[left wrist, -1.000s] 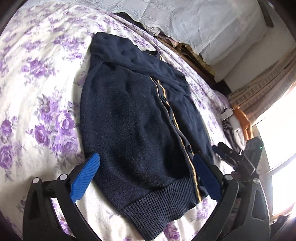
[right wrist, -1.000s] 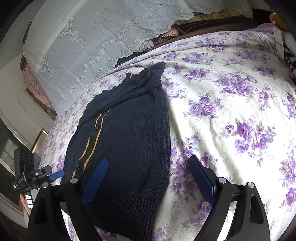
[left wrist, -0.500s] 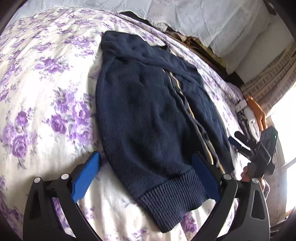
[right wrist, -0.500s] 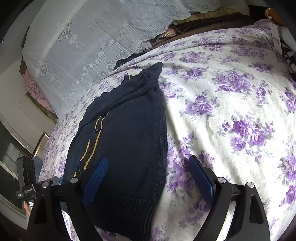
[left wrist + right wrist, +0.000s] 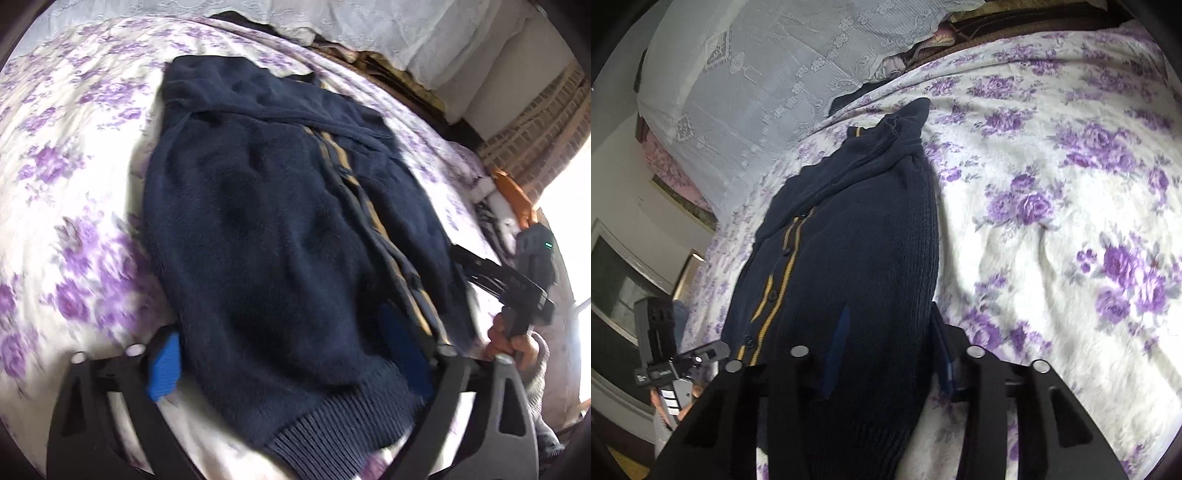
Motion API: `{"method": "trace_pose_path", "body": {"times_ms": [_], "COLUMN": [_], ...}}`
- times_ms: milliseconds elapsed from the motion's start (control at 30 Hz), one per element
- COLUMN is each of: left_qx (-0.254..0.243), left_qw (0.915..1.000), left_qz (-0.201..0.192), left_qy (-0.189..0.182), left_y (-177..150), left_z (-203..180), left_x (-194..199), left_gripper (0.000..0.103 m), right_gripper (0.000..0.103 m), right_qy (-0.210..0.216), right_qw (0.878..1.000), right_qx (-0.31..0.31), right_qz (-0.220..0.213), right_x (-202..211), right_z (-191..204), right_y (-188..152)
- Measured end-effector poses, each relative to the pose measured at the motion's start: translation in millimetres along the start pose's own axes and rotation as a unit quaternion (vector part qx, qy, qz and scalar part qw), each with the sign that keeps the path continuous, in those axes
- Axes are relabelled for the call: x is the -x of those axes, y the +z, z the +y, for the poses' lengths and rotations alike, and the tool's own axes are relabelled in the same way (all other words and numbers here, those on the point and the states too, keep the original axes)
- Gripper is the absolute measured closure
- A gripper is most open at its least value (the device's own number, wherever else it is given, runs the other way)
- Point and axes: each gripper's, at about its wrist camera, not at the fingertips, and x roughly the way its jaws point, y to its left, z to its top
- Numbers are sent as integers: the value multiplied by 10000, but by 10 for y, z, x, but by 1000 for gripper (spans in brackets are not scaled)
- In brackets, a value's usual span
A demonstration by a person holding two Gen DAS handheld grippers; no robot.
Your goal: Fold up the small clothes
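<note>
A navy knit cardigan with a yellow-striped button band lies flat on a floral bedsheet, hem towards me. My left gripper straddles the hem's left half. Its jaws are closing: one blue pad is at the side edge, the other on the fabric near the button band. In the right wrist view the cardigan fills the gap of my right gripper. Its jaws are also closing, and both pads press into the right side edge just above the hem.
The purple-flowered sheet stretches wide to the right. A lace-covered pillow and stacked bedding lie beyond the collar. A hand holds the other gripper at the bed's edge, near an orange object.
Both grippers' jaws have narrowed, the right one much more, and it now pinches the cardigan's side edge. The left gripper has shifted in over the hem.
</note>
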Motion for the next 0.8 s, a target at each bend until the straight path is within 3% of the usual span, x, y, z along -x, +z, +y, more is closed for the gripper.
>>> {"method": "trace_pose_path", "body": {"times_ms": [100, 233, 300, 333, 400, 500, 600, 633, 667, 700, 800], "left_qx": [-124, -62, -29, -34, -75, 33, 94, 97, 112, 49, -450], "left_qw": [9999, 9999, 10000, 10000, 9996, 9999, 9999, 10000, 9998, 9998, 9983], "left_qz": [32, 94, 67, 21, -64, -113, -94, -18, 128, 103, 11], "left_qy": [-6, 20, 5, 88, 274, 65, 7, -5, -139, -138, 376], "left_y": [-75, -28, -44, -60, -87, -85, -95, -103, -119, -132, -190], "left_z": [-47, -22, -21, -28, -34, -3, 18, 13, 0, -43, -265], "left_x": [19, -50, -38, -25, 8, 52, 59, 34, -20, -32, -76], "left_gripper": [29, 28, 33, 39, 70, 84, 82, 75, 55, 50, 49], "right_gripper": [64, 62, 64, 66, 84, 90, 90, 90, 90, 88, 88], "right_qy": [211, 124, 111, 90, 51, 168, 163, 165, 153, 178, 224], "right_qw": [9996, 9993, 9993, 9993, 9991, 9987, 9986, 9986, 9987, 9988, 9987], "right_qx": [93, 232, 266, 304, 388, 440, 481, 477, 452, 396, 340], "right_qz": [160, 254, 229, 206, 186, 178, 129, 134, 161, 227, 308], "right_x": [-1, -65, -72, -73, -70, -66, -50, -42, -51, -71, -95], "right_z": [47, 95, 103, 119, 152, 168, 189, 180, 169, 146, 112], "right_y": [-83, -110, -113, -121, -150, -148, -152, -151, -149, -145, -154]}}
